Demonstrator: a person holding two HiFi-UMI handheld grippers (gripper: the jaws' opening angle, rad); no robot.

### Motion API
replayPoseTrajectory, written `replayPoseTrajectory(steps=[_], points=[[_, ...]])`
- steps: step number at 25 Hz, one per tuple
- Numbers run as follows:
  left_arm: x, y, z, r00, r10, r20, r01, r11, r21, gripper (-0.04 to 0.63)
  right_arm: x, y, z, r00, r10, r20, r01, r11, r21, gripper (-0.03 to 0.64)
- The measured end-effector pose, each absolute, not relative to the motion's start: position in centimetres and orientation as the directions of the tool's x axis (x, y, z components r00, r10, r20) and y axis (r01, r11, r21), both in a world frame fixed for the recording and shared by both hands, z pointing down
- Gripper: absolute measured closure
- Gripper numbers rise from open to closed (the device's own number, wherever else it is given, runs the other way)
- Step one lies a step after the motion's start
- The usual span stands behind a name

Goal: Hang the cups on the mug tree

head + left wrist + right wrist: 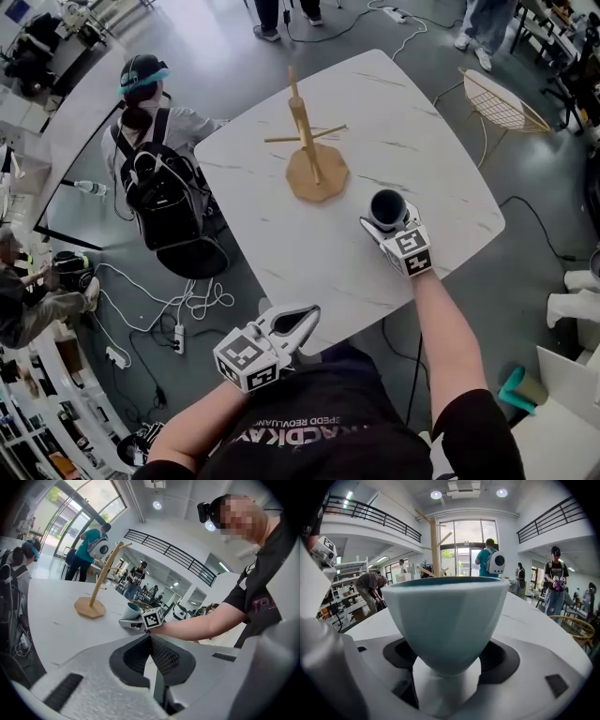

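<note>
We judge that the task is at its very first step, the taking of the cup (386,206): no cup hangs on the mug tree (305,141), whose wooden pegs are all bare. The cup stands upright on the white table (422,131), near the right edge and just to the near right of the tree's base. The right gripper (384,223) is around it with its fingers (543,667) spread wide, the cup between them, and we do not see the pads pressing on it, so it is not grasped. The left gripper (305,323) waits over the near edge of the table, its fingers clenched on nothing. Next, the right fingers should close on the cup's body and lift it so that the handle meets a peg. The cup is pale blue-green outside, darker inside, with flat facets, and narrows to a small foot. We cannot find its handle in any view.
</note>
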State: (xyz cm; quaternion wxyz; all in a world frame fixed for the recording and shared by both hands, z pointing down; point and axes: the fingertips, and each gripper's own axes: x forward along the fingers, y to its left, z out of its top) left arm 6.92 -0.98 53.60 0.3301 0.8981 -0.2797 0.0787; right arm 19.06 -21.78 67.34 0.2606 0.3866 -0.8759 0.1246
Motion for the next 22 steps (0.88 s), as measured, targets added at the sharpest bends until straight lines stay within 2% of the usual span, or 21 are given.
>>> replayPoseTrajectory(steps=[22], points=[[6.49,-0.62,53.80,0.829,-0.450,0.333,-0.558,-0.619,0.552,0.601,18.86,-21.56,67.93,-0.570,-0.616,0.544,-0.737,0.676,-0.005,0.273]])
